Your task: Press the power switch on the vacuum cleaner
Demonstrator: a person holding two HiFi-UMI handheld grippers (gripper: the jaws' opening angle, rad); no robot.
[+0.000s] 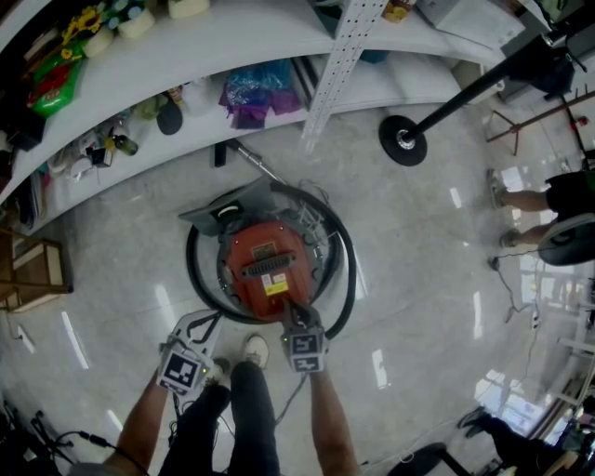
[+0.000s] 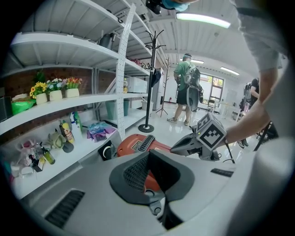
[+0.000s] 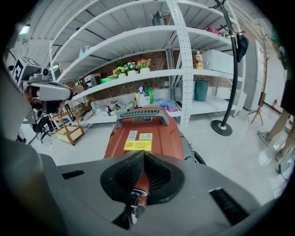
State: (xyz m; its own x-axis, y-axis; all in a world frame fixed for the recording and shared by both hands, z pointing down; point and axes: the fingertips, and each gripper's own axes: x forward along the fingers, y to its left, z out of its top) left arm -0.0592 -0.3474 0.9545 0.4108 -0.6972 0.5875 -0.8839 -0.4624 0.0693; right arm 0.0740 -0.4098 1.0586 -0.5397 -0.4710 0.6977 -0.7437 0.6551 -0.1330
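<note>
Red vac is sitting on floor, hose looped round it. R hand-held gripper, jaws together, is hovering over vac's near end, prob. as one blunt tip for poking the switch (not discernible). L hand-held gripper, jaws together and empty, is idling alongside.

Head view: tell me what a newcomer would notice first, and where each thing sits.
A red vacuum cleaner sits in the middle of the floor, ringed by a black hose. The right gripper, jaws together, points at the vacuum's near edge, and the left gripper is just to its left. White shelves of small goods curve along the top.
</note>
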